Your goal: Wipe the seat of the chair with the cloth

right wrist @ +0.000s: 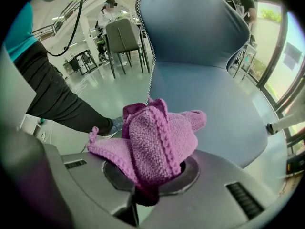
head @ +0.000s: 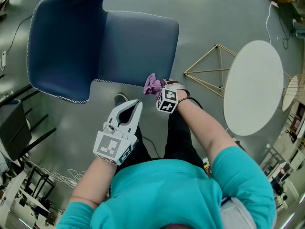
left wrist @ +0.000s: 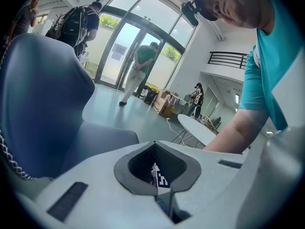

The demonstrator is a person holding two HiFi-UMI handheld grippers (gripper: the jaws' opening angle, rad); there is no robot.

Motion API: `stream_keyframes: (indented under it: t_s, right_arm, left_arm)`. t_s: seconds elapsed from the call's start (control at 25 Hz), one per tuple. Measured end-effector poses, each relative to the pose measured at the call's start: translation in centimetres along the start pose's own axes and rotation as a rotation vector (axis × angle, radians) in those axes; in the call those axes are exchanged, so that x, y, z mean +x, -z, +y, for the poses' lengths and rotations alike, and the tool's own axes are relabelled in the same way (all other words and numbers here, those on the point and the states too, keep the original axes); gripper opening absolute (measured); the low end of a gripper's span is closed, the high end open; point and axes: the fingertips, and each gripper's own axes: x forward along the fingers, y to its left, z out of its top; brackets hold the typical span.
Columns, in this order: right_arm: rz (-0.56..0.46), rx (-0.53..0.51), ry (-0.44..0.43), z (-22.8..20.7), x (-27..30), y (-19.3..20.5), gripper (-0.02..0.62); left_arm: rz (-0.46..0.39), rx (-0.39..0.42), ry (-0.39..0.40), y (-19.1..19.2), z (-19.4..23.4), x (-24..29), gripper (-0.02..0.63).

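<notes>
At the front edge of the seat (head: pixel 138 46), the right gripper (right wrist: pixel 145 197) pinches the cloth (head: pixel 152 83), the seat just ahead; the left gripper (head: pixel 136 105), closed and empty, sits farther back.

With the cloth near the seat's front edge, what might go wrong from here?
1. The cloth is bunched up and the right gripper pinches only one fold of it. It may slip out, or wipe only a narrow strip of the seat.
2. The left gripper is shut on nothing and is off the chair, so the chair may shift under pressure.
</notes>
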Motion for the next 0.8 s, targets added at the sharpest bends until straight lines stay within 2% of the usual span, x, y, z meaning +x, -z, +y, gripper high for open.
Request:
stream_keyframes:
  t_s: [0.6, 0.68, 0.8]
  right_arm:
    - [0.01, 0.047, 0.004, 0.8, -1.7, 4.4, 0.06]
    - [0.049, 0.056, -0.004, 1.1, -1.7, 6.0, 0.06]
    - [0.212, 0.122, -0.061, 2.1, -1.3, 11.7, 0.061]
  left_arm:
    - [0.033, 0.026, 0.041, -0.3, -2.7, 2.5, 0.003]
    - [0.037, 0.031, 0.046, -0.4, -3.1, 2.8, 0.003]
    - [0.042, 0.039, 0.057, -0.7, -3.7, 3.3, 0.003]
